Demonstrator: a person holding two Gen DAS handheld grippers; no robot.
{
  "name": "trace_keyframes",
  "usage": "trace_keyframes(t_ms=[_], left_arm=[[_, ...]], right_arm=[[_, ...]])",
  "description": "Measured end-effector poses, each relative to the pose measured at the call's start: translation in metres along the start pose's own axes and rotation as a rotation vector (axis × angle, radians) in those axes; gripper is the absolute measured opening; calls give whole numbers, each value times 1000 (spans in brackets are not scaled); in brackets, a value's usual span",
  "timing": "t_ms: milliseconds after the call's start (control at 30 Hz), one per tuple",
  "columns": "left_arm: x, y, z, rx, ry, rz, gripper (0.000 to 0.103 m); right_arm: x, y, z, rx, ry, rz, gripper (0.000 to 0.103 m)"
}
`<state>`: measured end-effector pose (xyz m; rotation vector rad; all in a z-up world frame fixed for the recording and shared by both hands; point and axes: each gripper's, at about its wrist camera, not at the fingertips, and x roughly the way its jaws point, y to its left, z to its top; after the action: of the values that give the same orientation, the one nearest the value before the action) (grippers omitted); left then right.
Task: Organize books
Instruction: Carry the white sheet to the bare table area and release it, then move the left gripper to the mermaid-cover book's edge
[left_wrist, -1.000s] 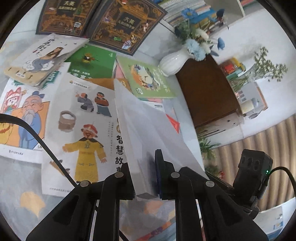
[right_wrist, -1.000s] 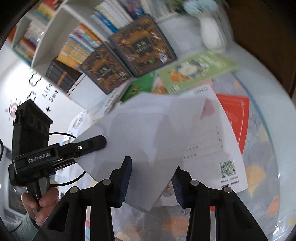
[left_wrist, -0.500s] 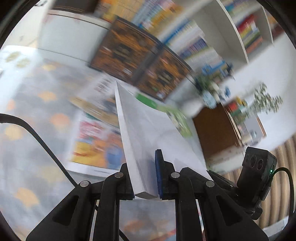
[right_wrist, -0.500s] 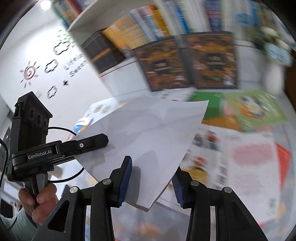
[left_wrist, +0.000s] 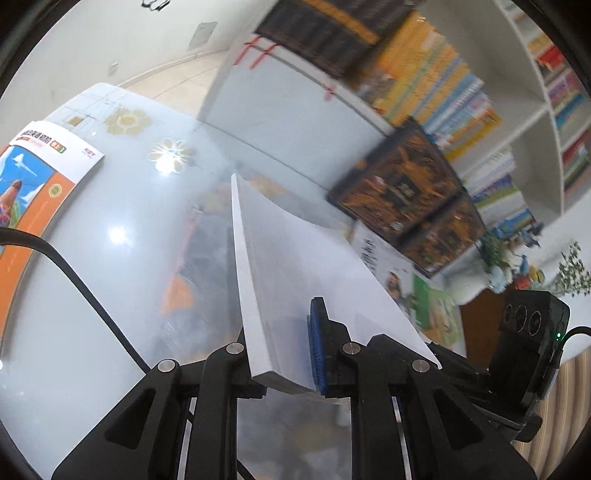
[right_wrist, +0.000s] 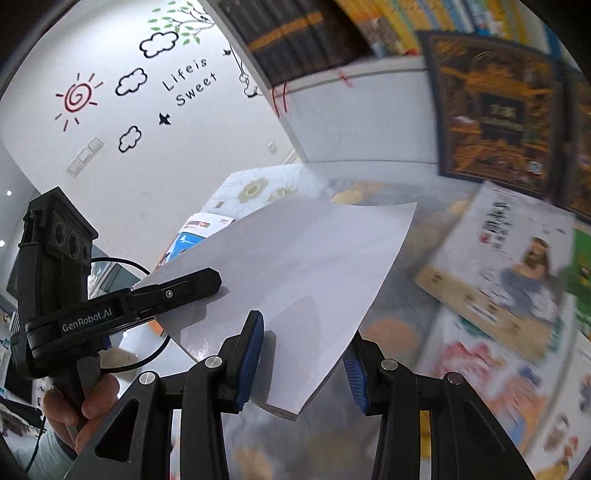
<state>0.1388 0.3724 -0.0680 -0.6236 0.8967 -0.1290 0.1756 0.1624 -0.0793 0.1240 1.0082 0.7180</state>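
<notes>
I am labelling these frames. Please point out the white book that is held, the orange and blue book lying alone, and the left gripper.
white book (left_wrist: 295, 258), left wrist view, bare cover.
orange and blue book (left_wrist: 37, 184), left wrist view, front cover.
left gripper (right_wrist: 207, 282), right wrist view, fingertip end.

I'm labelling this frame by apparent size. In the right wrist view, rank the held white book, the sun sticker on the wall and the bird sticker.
1. White book, largest, though it is nearest the camera.
2. Sun sticker.
3. Bird sticker, smallest.
</notes>
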Motion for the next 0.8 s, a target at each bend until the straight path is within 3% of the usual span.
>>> trace_keyframes(t_ms=[300, 467, 667, 800], left_arm=[[39, 48, 12, -33, 51, -20, 16], [46, 69, -3, -62, 121, -5, 29], [28, 95, -19, -82, 125, 170, 28], [9, 102, -22, -89, 99, 232, 28]], right_arm=[[59, -3, 14, 60, 62, -49, 42], [76, -8, 5, 104, 117, -52, 46], [89, -14, -11, 129, 176, -62, 46], [75, -21, -17, 165, 176, -41, 48]])
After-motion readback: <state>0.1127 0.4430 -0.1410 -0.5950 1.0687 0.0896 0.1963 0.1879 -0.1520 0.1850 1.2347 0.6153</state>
